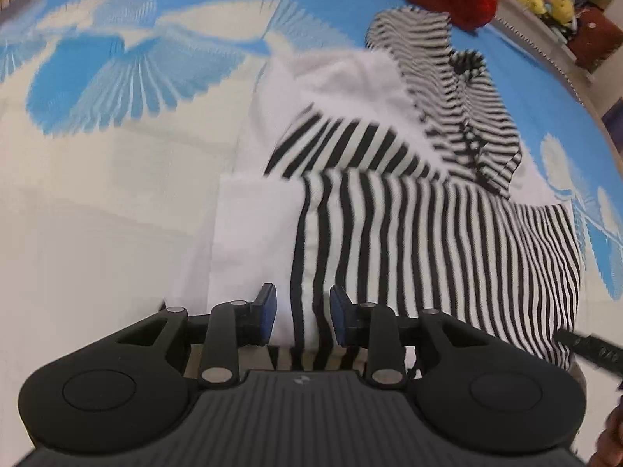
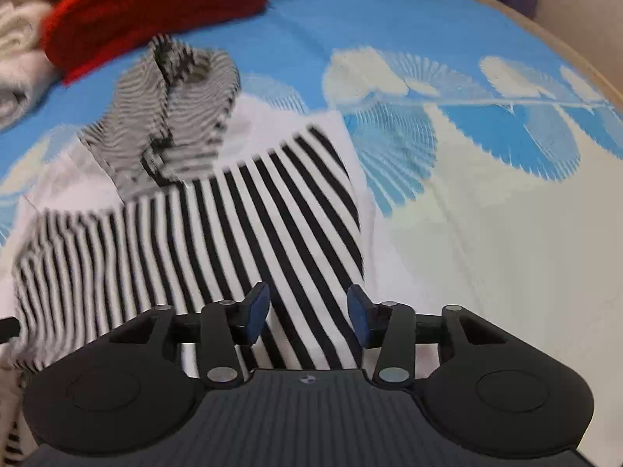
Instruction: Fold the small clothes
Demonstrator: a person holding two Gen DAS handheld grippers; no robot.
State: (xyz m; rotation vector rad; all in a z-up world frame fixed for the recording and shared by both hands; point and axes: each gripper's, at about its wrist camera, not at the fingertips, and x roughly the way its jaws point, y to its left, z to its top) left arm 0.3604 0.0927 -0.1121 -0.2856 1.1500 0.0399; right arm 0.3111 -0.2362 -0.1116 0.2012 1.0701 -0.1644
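Left tool [image 1: 303, 321] and right tool [image 2: 307, 317] both stand part open, gripping nothing, over the near hem of the striped garment [image 1: 409, 233]; crumpled sleeve at 1 o'clock; risk: pinching one layer only, dragging the fold askew.

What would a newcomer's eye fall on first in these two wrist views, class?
The black-and-white striped garment lies spread in the middle of the blue-and-white patterned sheet, right under both grippers. Beyond it, at the far edge, sits a bright red knitted item.
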